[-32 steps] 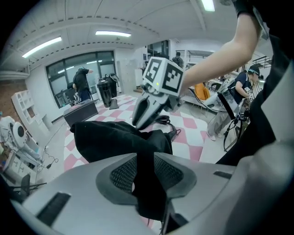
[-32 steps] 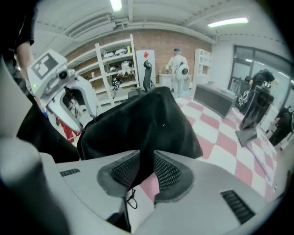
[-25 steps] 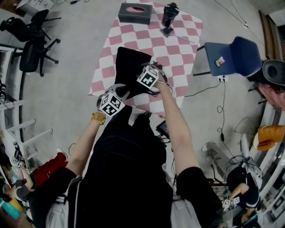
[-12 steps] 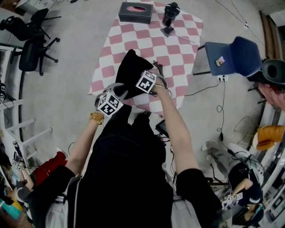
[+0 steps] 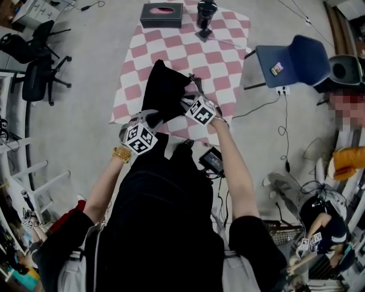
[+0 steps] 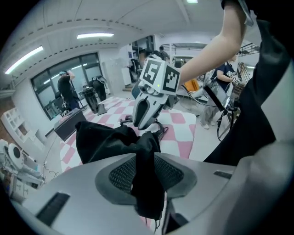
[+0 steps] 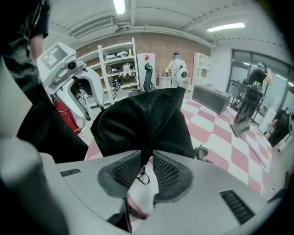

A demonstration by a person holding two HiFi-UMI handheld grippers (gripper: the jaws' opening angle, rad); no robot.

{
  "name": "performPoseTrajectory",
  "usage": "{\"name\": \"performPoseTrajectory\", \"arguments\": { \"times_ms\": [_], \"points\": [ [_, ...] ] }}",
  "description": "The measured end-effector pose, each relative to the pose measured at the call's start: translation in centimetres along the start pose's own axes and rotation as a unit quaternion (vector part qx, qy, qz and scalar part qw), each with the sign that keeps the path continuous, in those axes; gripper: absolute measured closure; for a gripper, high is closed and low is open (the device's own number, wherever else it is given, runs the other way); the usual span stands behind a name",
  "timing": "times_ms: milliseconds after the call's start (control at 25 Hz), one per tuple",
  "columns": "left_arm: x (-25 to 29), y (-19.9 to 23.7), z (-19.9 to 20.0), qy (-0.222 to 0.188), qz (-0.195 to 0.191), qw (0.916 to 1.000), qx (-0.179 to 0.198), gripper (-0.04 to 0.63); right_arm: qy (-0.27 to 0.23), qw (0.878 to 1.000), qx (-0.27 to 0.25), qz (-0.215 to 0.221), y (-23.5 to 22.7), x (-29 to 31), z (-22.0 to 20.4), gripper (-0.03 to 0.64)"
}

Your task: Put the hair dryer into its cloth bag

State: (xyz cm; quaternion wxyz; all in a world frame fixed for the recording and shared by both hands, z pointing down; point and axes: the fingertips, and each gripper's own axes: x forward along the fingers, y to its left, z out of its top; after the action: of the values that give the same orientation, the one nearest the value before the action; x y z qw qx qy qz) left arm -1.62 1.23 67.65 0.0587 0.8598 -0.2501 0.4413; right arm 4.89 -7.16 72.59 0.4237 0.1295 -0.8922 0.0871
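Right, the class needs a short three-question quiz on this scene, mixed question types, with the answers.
1. True or false: the black cloth bag lies spread flat on the pink-and-white checked tablecloth.
2. What is between the left tool's jaws? A nothing; B the bag; C a hair dryer.
3. Fill in (top/bottom): in the head view, the black rectangular box sits at the tablecloth's ____ edge.
Key: 1 false: both tools pinch it, bunched up; the right tool's jaws have just eased open slightly, cloth between them. 2 B. 3 top.
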Motion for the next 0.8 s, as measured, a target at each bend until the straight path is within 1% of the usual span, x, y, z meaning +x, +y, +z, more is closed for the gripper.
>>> {"name": "performPoseTrajectory", "arguments": {
  "times_ms": [80, 160, 200, 280, 400, 440, 480, 520, 560, 600, 640, 720, 800],
  "points": [
    [0.3, -0.9, 0.4, 0.004, -0.003, 0.9999, 0.016, 0.482, 0.008, 1.0, -0.019, 0.007, 0.9, -1.6, -1.7, 0.519],
    [0.8, -1.9, 1.0, 0.009, -0.008, 0.9993, 0.036, 0.479, 0.045, 0.997, -0.056, 0.024, 2.3, -2.0, -4.3, 0.447],
    [1.2, -2.5, 1.2, 0.013, -0.012, 0.9989, 0.044, 0.479, 0.068, 0.994, -0.078, 0.032, 3.1, -1.9, -5.7, 0.424],
    [2.5, -3.2, 1.1, 0.029, -0.018, 0.9984, 0.046, 0.474, 0.107, 0.987, -0.115, 0.039, 4.3, -1.2, -7.9, 0.407],
    [4.7, -3.4, 0.2, 0.069, -0.015, 0.9966, 0.041, 0.472, 0.134, 0.981, -0.139, 0.022, 4.7, 0.2, -9.0, 0.408],
    [5.4, -3.3, -0.2, 0.086, -0.01, 0.9953, 0.043, 0.472, 0.141, 0.98, -0.137, 0.018, 4.7, 0.6, -9.1, 0.421],
    [5.8, -3.1, -0.7, 0.103, -0.005, 0.9936, 0.046, 0.474, 0.146, 0.981, -0.126, 0.017, 4.8, 0.7, -9.1, 0.459],
    [6.0, -3.0, -1.0, 0.117, 0.001, 0.992, 0.048, 0.476, 0.146, 0.983, -0.107, 0.015, 4.8, 0.7, -8.9, 0.472],
    [6.1, -3.0, -1.2, 0.125, 0.004, 0.991, 0.046, 0.493, 0.14, 0.987, -0.082, 0.011, 4.8, 0.6, -8.7, 0.489],
    [6.1, -3.0, -1.1, 0.129, 0.006, 0.9908, 0.041, 0.534, 0.131, 0.99, -0.058, 0.006, 4.7, 0.4, -8.4, 0.495],
    [6.1, -3.0, -1.0, 0.129, 0.005, 0.991, 0.033, 0.556, 0.122, 0.992, -0.039, 0.001, 4.6, 0.1, -8.2, 0.5],
    [6.2, -3.0, -0.8, 0.126, -0.002, 0.9918, 0.02, 0.573, 0.108, 0.994, -0.014, -0.007, 4.4, -0.5, -7.6, 0.502],
    [6.1, -2.9, -0.5, 0.114, -0.007, 0.9933, 0.012, 0.575, 0.093, 0.996, -0.003, -0.014, 4.3, -1.1, -6.6, 0.503]
  ]
}}
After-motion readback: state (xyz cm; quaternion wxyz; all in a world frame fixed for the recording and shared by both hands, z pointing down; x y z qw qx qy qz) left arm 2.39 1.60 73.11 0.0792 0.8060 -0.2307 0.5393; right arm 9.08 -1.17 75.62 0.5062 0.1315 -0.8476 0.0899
